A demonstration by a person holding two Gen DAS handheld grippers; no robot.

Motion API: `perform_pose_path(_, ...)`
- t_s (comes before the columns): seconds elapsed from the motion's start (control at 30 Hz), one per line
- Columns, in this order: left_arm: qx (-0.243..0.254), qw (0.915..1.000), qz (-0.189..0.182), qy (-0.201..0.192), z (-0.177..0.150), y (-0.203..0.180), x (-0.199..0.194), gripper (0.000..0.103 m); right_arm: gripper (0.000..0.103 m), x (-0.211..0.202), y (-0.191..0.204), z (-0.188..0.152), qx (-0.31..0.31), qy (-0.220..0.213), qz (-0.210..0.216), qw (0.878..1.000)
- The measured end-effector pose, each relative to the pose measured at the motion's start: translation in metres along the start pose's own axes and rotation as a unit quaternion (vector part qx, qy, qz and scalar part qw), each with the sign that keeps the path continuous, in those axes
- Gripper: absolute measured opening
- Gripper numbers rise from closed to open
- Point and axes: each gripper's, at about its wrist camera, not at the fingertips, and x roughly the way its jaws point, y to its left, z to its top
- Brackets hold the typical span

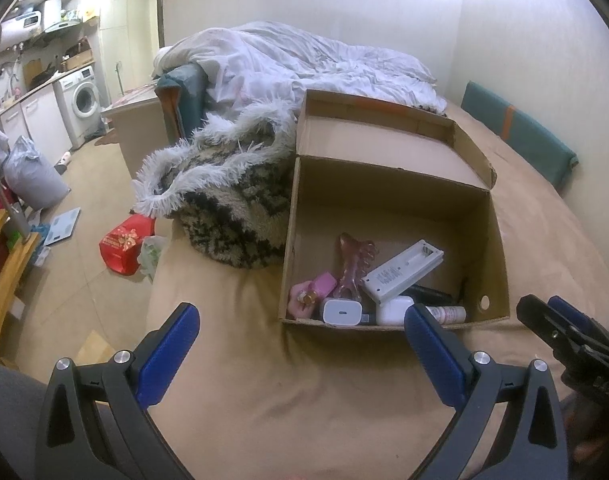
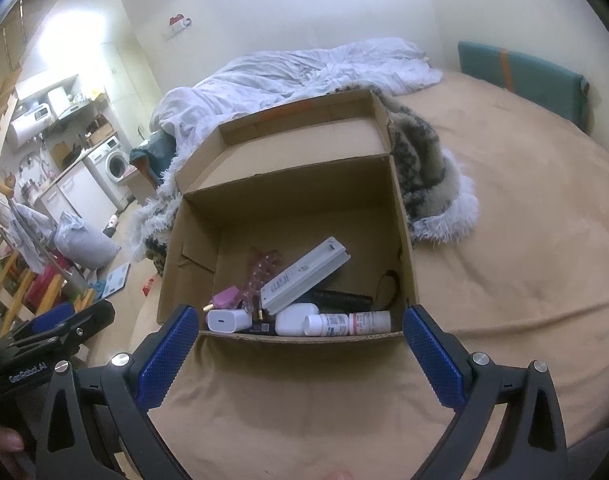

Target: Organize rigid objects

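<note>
Cardboard box [image 2: 288, 216] sits open on the bed [image 2: 504, 240], holding a white charger [image 2: 228, 320], pill bottle [image 2: 346, 323] and long white battery case [image 2: 304, 278]; all look light, stiff and slick, so I'd pinch flat sides. Left tongs [image 1: 300, 354] and right tongs [image 2: 298, 356] hang released, empty, before it

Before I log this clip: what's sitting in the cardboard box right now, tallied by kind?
In the cardboard box:
White charger plugs: 2
White pill bottles: 2
White battery charger: 1
Pink hair claw: 1
Pink small item: 1
Black comb-like item: 1
Total: 8, with more possibly hidden underneath.
</note>
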Motion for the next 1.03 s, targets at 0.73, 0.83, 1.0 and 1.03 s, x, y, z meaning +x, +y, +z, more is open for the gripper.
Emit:
perform_pose_path(0.73,-0.001,1.0,0.003,0.0,-0.0004,-0.001,0.0002,0.102,0.103,0.0014,0.0007,-0.0016,-0.001,0.002,-0.003,1.0)
perform_pose_path(0.83,-0.001,1.0,0.004,0.001,-0.0002,-0.001,0.0002,0.102,0.103,0.0012,0.0015,-0.0011,-0.002,0.002,-0.002,1.0)
perform_pose_path(1.0,-0.001,1.0,0.006,0.001,-0.0009,-0.0011,0.0006,0.102,0.103,0.0008,0.002,-0.0006,-0.002,0.002,-0.002,1.0)
perform_pose_path(1.03,0.0,1.0,0.006,0.0,-0.0015,-0.0012,0.0004,0.102,0.103,0.001,0.0018,-0.0006,-0.002,0.002,-0.002,1.0)
